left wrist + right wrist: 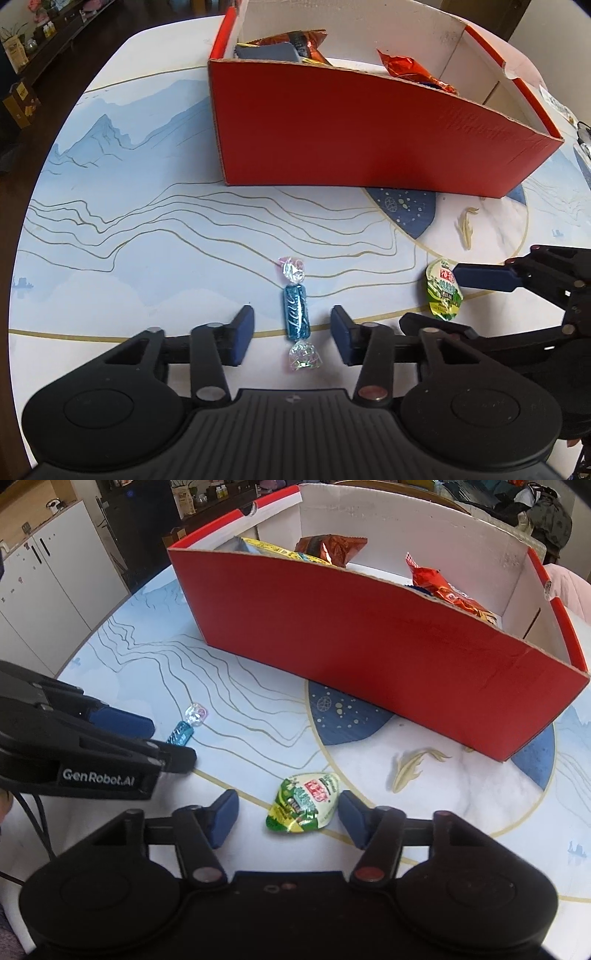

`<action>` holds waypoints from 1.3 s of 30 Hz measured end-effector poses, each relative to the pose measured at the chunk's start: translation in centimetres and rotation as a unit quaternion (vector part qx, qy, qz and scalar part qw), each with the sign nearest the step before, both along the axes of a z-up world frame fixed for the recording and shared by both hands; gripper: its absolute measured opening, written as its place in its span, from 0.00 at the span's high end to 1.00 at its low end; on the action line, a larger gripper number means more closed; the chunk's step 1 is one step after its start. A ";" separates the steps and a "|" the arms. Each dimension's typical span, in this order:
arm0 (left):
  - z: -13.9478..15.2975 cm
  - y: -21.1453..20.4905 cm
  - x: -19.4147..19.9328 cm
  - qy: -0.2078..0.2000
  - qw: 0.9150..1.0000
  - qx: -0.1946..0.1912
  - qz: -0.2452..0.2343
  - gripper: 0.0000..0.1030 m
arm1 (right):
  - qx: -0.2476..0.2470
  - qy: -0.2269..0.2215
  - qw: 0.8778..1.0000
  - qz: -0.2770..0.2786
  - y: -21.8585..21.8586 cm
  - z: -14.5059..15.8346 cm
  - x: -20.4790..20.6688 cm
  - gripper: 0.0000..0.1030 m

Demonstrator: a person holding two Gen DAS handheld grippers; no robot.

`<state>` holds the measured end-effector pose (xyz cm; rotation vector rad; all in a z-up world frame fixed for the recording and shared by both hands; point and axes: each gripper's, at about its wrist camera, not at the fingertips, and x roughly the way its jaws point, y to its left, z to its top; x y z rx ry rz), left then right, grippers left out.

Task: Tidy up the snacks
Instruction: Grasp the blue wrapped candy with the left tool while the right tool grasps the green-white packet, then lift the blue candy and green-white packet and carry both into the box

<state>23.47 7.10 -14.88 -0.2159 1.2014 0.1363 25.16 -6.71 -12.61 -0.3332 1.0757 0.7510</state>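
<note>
The left tongs [291,330] stand narrowed around a blue candy [295,314] without touching, the right tongs [286,818] likewise around a green packet [303,803], both on the desk [147,229] before the red box [362,136] of snacks.

A round table [147,229] printed with blue mountains and gold lines is filling both views. White cabinets [44,590] are standing beyond its left edge, and a dark shelf [55,33] holding small bottles is sitting farther back.
</note>
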 end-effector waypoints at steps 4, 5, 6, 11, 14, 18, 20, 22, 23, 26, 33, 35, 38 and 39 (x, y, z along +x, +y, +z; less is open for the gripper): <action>0.0 -0.3 -0.1 0.000 1.000 0.005 0.002 0.71 | -0.007 -0.014 1.000 -0.002 0.1 -0.1 -0.2 0.57; 0.0 -0.2 -0.1 -0.001 1.000 0.006 0.007 0.73 | -0.010 -0.018 1.000 -0.003 0.1 -0.1 -0.3 0.61; 0.0 -0.1 -0.2 -0.001 1.000 0.009 0.011 0.78 | -0.011 -0.020 1.000 -0.006 0.0 -0.1 -0.3 0.63; 0.0 0.3 -0.4 0.000 1.000 0.003 0.018 0.86 | 0.000 -0.016 0.999 -0.029 -0.9 0.0 -0.3 0.67; 0.0 0.4 -0.6 0.002 1.000 -0.006 0.024 0.87 | 0.005 -0.014 0.999 -0.044 -1.4 0.1 -0.4 0.67; 0.4 0.6 -0.9 -0.003 1.000 -0.014 0.026 0.88 | 0.023 -0.009 0.998 -0.061 -2.2 0.7 -0.4 0.67; 0.7 0.6 -1.1 -0.006 0.999 -0.020 0.027 0.88 | 0.031 -0.010 0.997 -0.066 -2.6 1.2 -0.6 0.67; 1.0 0.8 -1.5 -0.011 0.999 -0.026 0.028 0.88 | 0.038 -0.010 0.997 -0.071 -3.0 1.6 -0.8 0.67; 1.2 0.8 -1.6 -0.013 0.999 -0.029 0.028 0.88 | 0.042 -0.010 0.996 -0.074 -3.2 1.8 -1.0 0.67; 1.5 1.1 -2.1 -0.015 0.999 -0.041 0.031 0.88 | 0.053 -0.008 0.995 -0.086 -4.1 2.4 -1.3 0.67; 3.5 1.6 -3.0 -0.031 0.997 -0.056 0.038 0.88 | 0.080 -0.001 0.991 -0.110 -5.7 3.9 -1.9 0.67; 4.2 1.6 -3.2 -0.040 0.997 -0.061 0.039 0.88 | 0.087 -0.003 0.990 -0.114 -6.0 4.6 -2.1 0.67; 5.8 1.6 -3.6 -0.056 0.995 -0.067 0.039 0.88 | 0.098 -0.012 0.988 -0.116 -6.3 5.9 -2.3 0.67; 6.3 1.5 -3.6 -0.062 0.995 -0.066 0.038 0.88 | 0.101 -0.016 0.988 -0.117 -6.4 6.4 -2.4 0.67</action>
